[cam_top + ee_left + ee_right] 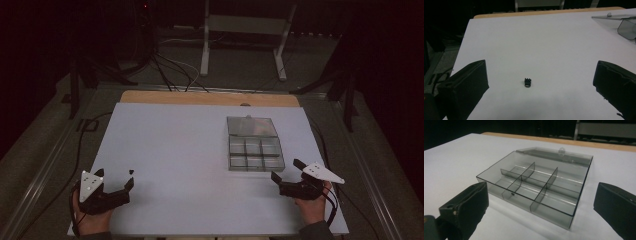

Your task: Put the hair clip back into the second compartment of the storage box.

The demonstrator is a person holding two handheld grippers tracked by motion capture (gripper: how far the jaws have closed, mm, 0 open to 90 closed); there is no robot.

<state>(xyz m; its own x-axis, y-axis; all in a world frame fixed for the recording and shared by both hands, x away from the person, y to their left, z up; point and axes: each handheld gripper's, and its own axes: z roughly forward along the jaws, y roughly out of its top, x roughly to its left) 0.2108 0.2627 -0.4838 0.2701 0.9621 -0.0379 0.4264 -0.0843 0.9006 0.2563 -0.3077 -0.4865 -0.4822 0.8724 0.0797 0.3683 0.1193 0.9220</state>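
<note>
We held the left hand-held gripper (116,183) wide open before a tiny black plastic part (527,82) lying on the white bench (170,145). It looked light and stiff (easily flicked away), best pinched across its sides. The right hand-held gripper (286,176), equally wide, faced the clear compartment box (536,187), lid open.

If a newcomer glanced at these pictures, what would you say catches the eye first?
The clear compartment box, lid open, sits on the right of the white table, just ahead of the right gripper. A tiny black part lies alone in front of the left gripper, whose jaws stand wide apart.
</note>
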